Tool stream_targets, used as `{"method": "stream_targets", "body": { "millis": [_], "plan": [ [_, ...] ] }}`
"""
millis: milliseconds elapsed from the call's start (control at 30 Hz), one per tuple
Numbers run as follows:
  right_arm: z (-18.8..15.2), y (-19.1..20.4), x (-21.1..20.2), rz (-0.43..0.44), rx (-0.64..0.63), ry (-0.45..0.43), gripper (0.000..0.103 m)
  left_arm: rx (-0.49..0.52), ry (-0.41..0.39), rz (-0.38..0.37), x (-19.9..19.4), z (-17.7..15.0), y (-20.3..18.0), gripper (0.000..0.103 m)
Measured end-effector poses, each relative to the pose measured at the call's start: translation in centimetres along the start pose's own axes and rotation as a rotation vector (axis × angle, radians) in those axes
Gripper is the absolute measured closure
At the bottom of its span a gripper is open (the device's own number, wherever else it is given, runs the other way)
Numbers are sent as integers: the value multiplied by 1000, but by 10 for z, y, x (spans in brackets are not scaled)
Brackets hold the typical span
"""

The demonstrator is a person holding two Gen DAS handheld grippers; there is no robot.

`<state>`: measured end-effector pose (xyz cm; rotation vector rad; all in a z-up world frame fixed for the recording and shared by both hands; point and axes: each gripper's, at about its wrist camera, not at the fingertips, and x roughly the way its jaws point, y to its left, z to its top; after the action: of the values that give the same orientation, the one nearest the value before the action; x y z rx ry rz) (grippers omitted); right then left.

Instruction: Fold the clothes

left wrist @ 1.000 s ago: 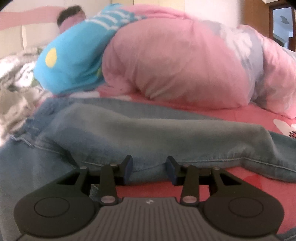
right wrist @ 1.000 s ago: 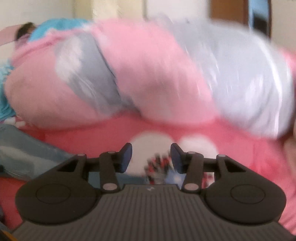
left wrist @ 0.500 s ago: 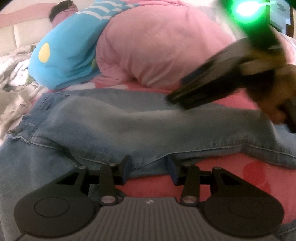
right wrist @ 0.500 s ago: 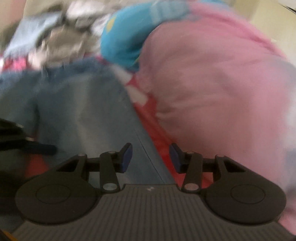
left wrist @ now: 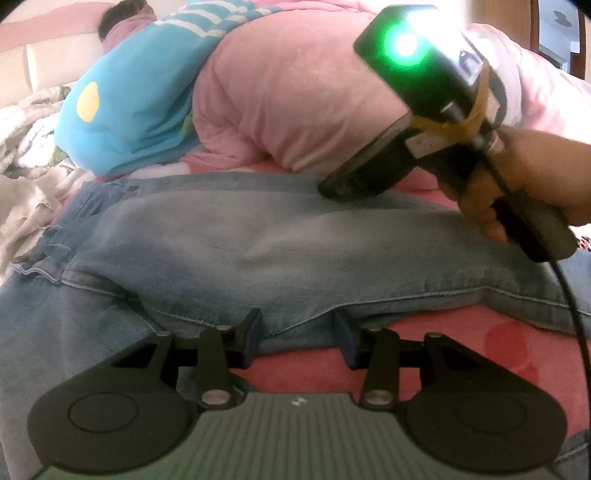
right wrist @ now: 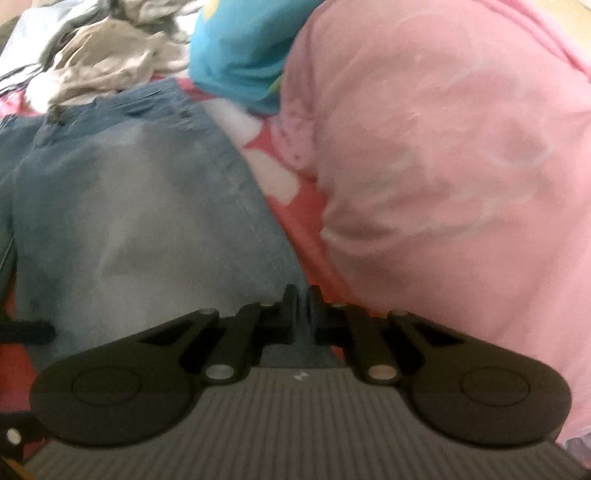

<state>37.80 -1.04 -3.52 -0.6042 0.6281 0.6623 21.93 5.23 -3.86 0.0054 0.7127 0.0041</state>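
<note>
Blue jeans (left wrist: 258,240) lie spread across the red bed sheet (left wrist: 480,350). My left gripper (left wrist: 297,338) is open at their near edge, and the hem lies between its fingers without being pinched. A hand (left wrist: 517,177) holds my right gripper (left wrist: 332,190), whose tips press down on the far edge of the jeans beside the pink duvet (left wrist: 295,103). In the right wrist view the right gripper (right wrist: 303,306) has its jaws together on a thin fold of the jeans (right wrist: 129,192) at their seam edge.
The bulky pink duvet (right wrist: 443,166) is heaped right behind the jeans. A blue cushion with a yellow spot (left wrist: 129,122) leans on it, with a dark-haired head (left wrist: 122,14) behind. Crumpled light clothes (left wrist: 22,184) lie at the left.
The right gripper swung in from the right, came down onto the far edge of the jeans and closed its jaws. The left gripper stayed at the near hem.
</note>
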Motion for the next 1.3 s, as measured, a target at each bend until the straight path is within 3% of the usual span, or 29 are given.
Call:
{"method": "stream_targets", "body": {
  "millis": [200,300,433,533,667,733,933,1000,1033,1300],
  "plan": [
    [-8,8,27,-68,10,9,98,2,-2,6,0,-1,-1,58],
    [-4,1,24,-75,54,17,92,-13,-2,0,-3,0,1,58],
    [15,-8,-1,-45,95,-3,87,-30,-15,4,-8,1,4,56],
    [35,-7,-18,63,115,-84,82,-37,-33,15,-13,2,6,55],
    [60,19,1,121,19,-104,63,-36,-9,23,-9,0,5,55],
    [71,31,19,130,-34,-87,62,-37,-3,24,-7,0,5,55],
    [86,33,69,160,-4,12,66,-56,12,19,-3,-2,8,55],
    [86,32,72,181,17,22,79,-56,12,20,-2,-3,8,55],
    [85,32,73,183,21,27,92,-55,12,22,-2,-3,8,55],
    [86,39,78,122,-38,22,97,-53,13,27,0,-4,7,55]
  ]
}}
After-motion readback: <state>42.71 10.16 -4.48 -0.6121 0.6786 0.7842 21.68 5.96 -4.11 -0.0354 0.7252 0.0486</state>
